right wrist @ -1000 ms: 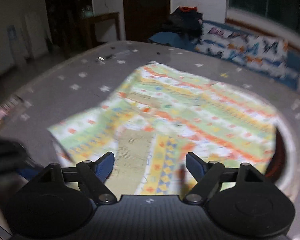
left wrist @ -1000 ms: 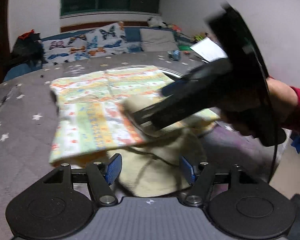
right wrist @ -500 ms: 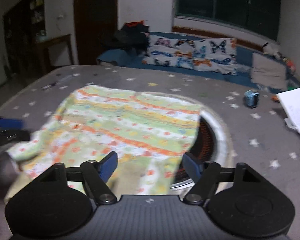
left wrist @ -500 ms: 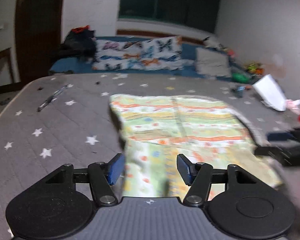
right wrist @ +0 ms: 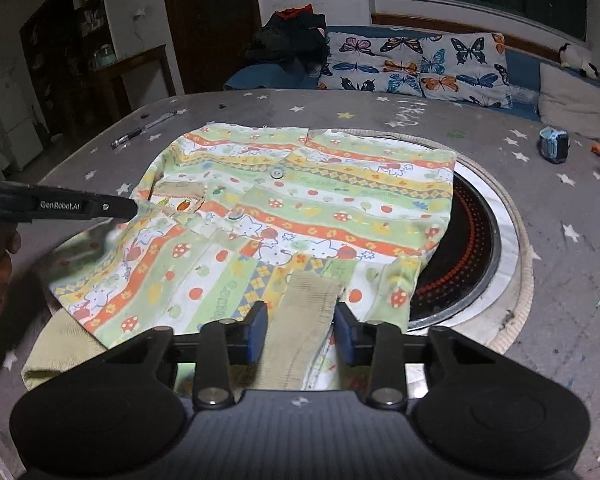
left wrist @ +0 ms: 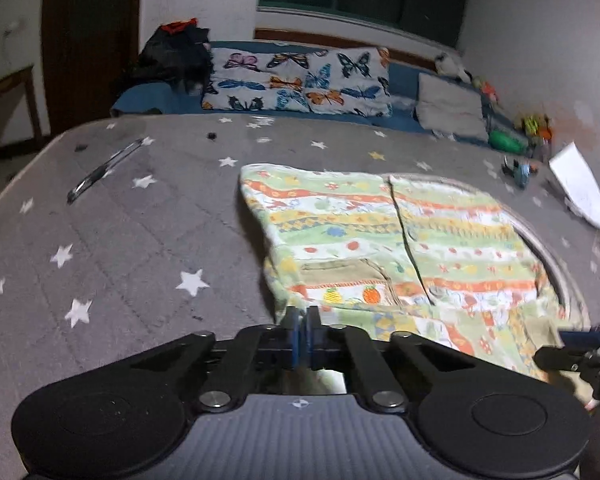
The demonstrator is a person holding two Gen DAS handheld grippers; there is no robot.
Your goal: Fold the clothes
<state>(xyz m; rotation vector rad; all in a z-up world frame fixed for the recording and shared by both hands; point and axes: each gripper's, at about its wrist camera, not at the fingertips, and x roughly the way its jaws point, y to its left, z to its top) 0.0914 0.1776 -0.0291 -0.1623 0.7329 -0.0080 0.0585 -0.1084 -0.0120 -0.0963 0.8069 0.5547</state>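
Note:
A small shirt (right wrist: 300, 208) with green, orange and yellow stripes lies spread, buttons up, on the grey star-print table (right wrist: 560, 280). My left gripper (left wrist: 302, 332) is shut, its blue pads pinched on the shirt's (left wrist: 380, 240) near left edge beside the khaki pocket (left wrist: 340, 274). In the right wrist view the left gripper (right wrist: 134, 208) comes in from the left and meets that edge. My right gripper (right wrist: 301, 334) is open at the shirt's near side, with a khaki cuff (right wrist: 312, 308) lying between its fingers. Its tip (left wrist: 556, 346) shows at the right edge of the left wrist view.
A round burner (right wrist: 480, 240) set into the table is half covered by the shirt. A pen (left wrist: 104, 172) lies far left, a blue gadget (right wrist: 554, 146) and white paper (left wrist: 580, 188) far right. Behind stands a sofa with butterfly cushions (right wrist: 416, 64).
My left gripper went from open to shut on the shirt's edge. The right gripper swung round to the near side and now has the khaki cuff between its fingers.

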